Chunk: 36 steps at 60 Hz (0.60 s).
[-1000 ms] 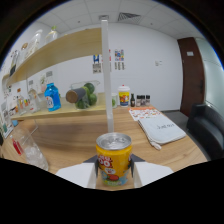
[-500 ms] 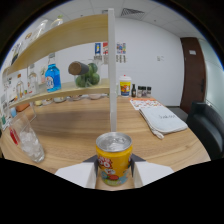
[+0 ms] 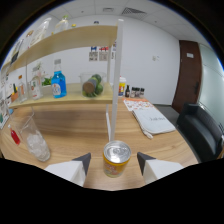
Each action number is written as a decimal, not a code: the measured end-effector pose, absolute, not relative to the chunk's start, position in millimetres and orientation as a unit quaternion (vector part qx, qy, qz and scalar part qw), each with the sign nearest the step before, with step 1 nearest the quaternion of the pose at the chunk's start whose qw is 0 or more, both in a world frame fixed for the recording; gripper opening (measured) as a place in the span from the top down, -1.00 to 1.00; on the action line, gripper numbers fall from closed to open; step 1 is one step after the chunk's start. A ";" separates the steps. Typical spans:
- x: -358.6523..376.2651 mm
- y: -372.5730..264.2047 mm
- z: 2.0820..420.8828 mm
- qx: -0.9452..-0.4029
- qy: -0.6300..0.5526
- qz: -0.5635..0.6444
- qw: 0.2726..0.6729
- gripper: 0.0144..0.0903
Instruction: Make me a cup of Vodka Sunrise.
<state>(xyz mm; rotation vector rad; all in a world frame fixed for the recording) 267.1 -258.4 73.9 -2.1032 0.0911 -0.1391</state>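
A yellow drink can (image 3: pixel 116 159) with a silver top stands upright on the wooden table (image 3: pixel 75 127), between my fingers. There is a gap between the can and each finger, and my gripper (image 3: pixel 114 161) is open. The dark fingertips (image 3: pixel 83 161) flank the can's upper half. To the left, just beyond the left finger, stands a clear glass (image 3: pixel 35 141) holding ice. A blue bottle (image 3: pixel 58 84) sits on the shelf at the back.
A white post (image 3: pixel 116 80) rises right behind the can. The wooden shelf (image 3: pixel 70 99) carries bottles, a jar of green fruit (image 3: pixel 93 86) and small bottles (image 3: pixel 133 92). White papers (image 3: pixel 152 120) lie to the right, with a black chair (image 3: pixel 202 131) beyond them. A red item (image 3: pixel 14 136) lies by the glass.
The fingers, earlier tight against the can, have spread apart and let it go. The can now sits lower and smaller between them, and the glass with ice has come closer.
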 end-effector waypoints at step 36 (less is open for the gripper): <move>63.6 -296.5 147.6 -0.841 0.017 -0.010 0.541 -0.89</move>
